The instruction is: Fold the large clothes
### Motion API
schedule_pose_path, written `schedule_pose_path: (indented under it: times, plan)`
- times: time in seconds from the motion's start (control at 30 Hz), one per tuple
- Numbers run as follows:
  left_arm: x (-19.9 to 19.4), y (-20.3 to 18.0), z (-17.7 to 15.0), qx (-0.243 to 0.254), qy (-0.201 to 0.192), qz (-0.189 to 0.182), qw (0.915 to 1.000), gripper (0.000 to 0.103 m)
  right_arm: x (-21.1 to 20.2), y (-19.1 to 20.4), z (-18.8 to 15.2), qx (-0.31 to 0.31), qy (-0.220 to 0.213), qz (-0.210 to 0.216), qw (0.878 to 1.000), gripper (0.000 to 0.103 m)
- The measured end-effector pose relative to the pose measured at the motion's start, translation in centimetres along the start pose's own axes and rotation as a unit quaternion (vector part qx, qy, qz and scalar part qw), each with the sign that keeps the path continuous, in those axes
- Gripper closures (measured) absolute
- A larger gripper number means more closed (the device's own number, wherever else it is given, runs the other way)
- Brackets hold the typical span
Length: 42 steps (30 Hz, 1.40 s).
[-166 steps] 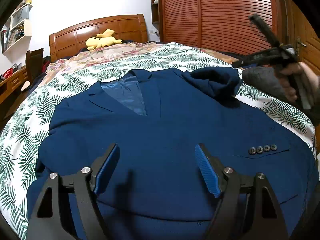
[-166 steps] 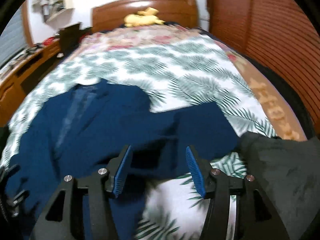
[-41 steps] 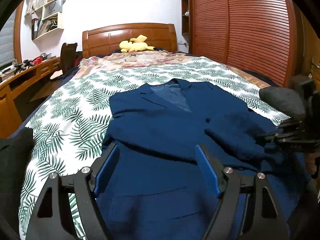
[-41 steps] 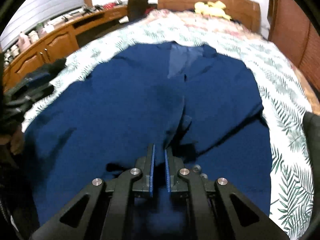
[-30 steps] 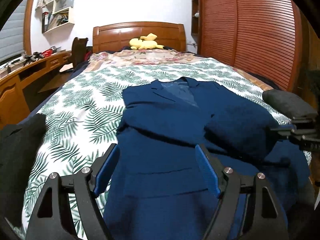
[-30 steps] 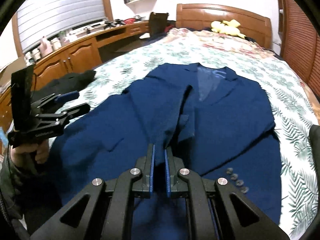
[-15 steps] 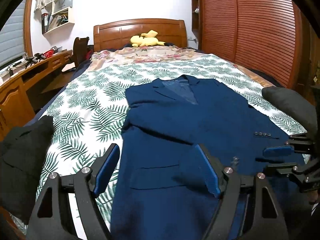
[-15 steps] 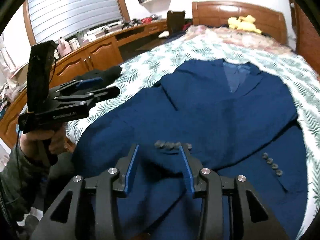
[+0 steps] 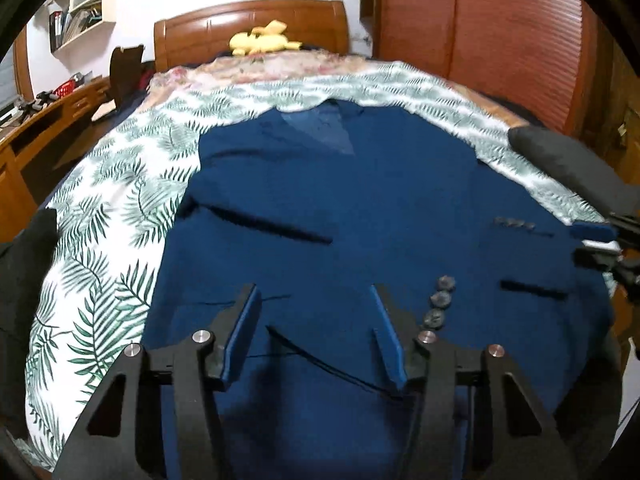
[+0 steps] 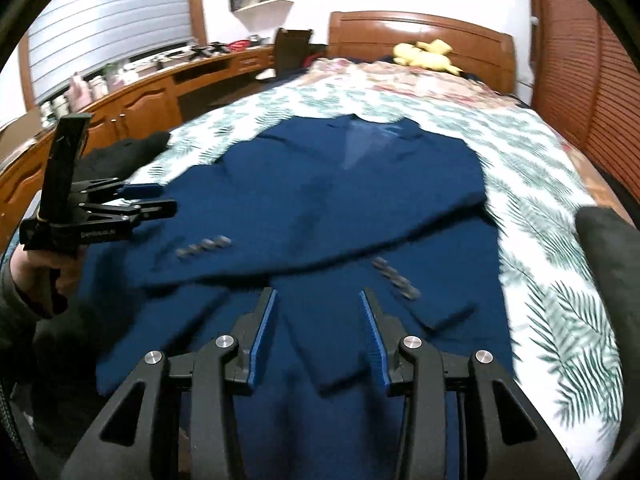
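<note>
Jacket: a navy suit jacket (image 9: pixel 360 208) lies face up on the bed, collar toward the headboard, both sleeves folded across its front, cuff buttons (image 9: pixel 440 300) showing.
Left gripper: the left gripper (image 9: pixel 316 312) hovers over the jacket's lower front; its jaws have just been closing but stand apart, blue pads (image 9: pixel 240 332) gripping nothing.
Right gripper: the right gripper (image 10: pixel 318 312) hangs over the hem area; its jaws have just opened and stand released, cloth below them, none pinched.
Bed: a palm-leaf bedspread (image 9: pixel 116 208) covers the mattress under the jacket.
Beyond: a yellow plush toy (image 9: pixel 264 42) rests by the wooden headboard (image 9: pixel 248 24); a slatted wardrobe (image 9: pixel 500 32) stands right, a wooden desk (image 10: pixel 132 100) left.
</note>
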<state>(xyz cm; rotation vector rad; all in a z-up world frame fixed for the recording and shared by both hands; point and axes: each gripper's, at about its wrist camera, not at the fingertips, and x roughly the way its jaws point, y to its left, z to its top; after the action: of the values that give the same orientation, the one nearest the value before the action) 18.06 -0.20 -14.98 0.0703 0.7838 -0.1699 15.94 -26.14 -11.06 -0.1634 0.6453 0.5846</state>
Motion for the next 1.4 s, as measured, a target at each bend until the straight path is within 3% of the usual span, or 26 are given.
schedule_pose_path:
  times: [0.2, 0.43, 0.57, 0.63, 0.7, 0.83, 0.97, 1.2, 1.37, 1.4]
  plan:
    - [1.7, 0.5, -0.7, -0.001, 0.025, 0.018, 0.9995, 0.046, 1.3, -2.5, -1.9, 0.030, 0.013, -0.026, 0.999, 0.060]
    - [2.2, 1.2, -1.5, -0.023, 0.019, -0.006, 0.9995, 0.049, 1.4, -2.4, -3.3, 0.036, 0.030, -0.033, 0.998, 0.060]
    - [2.3, 1.1, -1.5, -0.026, 0.017, -0.030, 0.9991, 0.065, 1.3, -2.3, -3.3, 0.039, 0.030, -0.034, 0.998, 0.060]
    - [2.2, 0.8, -1.5, -0.018, 0.016, -0.033, 0.9992, 0.086, 1.4, -2.3, -3.4, 0.045, 0.028, -0.032, 0.998, 0.060]
    - [1.8, 0.7, -1.3, -0.018, 0.014, -0.029, 0.9993, 0.098, 1.4, -2.3, -3.4, 0.050, 0.023, -0.030, 0.998, 0.060]
    - [-1.3, 1.5, 0.0, -0.041, -0.029, -0.033, 0.9982, 0.099, 1.5, -2.7, -3.2, 0.061, 0.011, -0.026, 0.998, 0.060]
    - [-2.9, 2.2, 1.2, -0.043, -0.042, -0.030, 0.9978, 0.099, 1.6, -3.1, -2.9, 0.069, -0.002, -0.026, 0.997, 0.060]
    - [-2.4, 3.0, 1.8, -0.028, -0.030, -0.002, 0.9992, 0.098, 2.1, -3.9, -2.3, 0.067, -0.005, -0.025, 0.997, 0.060]
    - [-1.6, 3.0, 0.9, -0.017, -0.009, 0.032, 0.9993, 0.092, 2.3, -4.5, -2.0, 0.057, -0.009, -0.024, 0.998, 0.060]
    - [-1.6, 3.1, 0.8, -0.016, -0.007, 0.035, 0.9992, 0.086, 2.4, -4.7, -2.0, 0.054, -0.008, -0.023, 0.998, 0.060]
